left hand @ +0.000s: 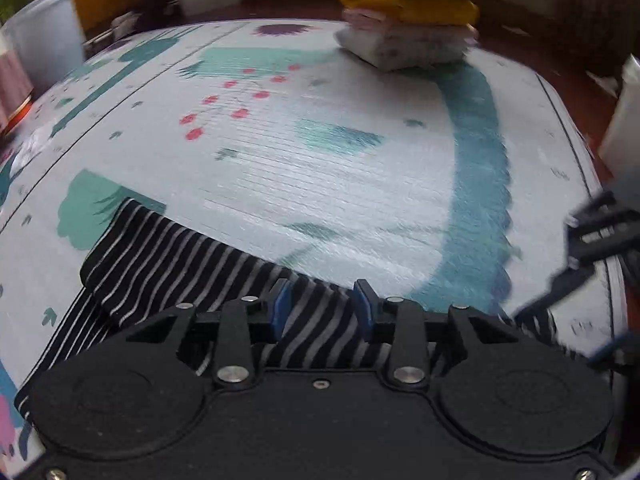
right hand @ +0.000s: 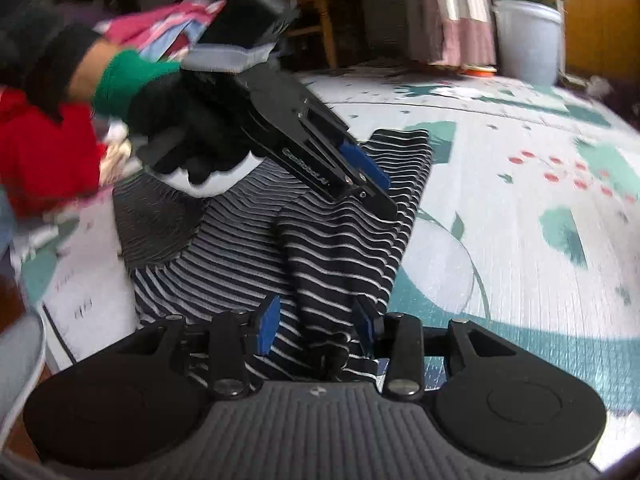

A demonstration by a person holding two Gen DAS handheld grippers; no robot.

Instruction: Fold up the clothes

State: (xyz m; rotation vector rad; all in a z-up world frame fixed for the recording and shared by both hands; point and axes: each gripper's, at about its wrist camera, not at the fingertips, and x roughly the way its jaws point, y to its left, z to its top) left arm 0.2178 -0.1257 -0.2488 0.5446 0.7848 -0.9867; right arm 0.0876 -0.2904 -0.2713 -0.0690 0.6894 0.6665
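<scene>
The striped garment lies partly folded on the printed mat. Both the left gripper and the right gripper have pads apart, with striped cloth between them, not pressed. Folded clothes are stacked at the far edge.

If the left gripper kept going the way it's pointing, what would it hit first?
Most likely the striped garment: the left gripper tilts down with that cloth right between and under its blue pads. Beyond lies the mat.
</scene>
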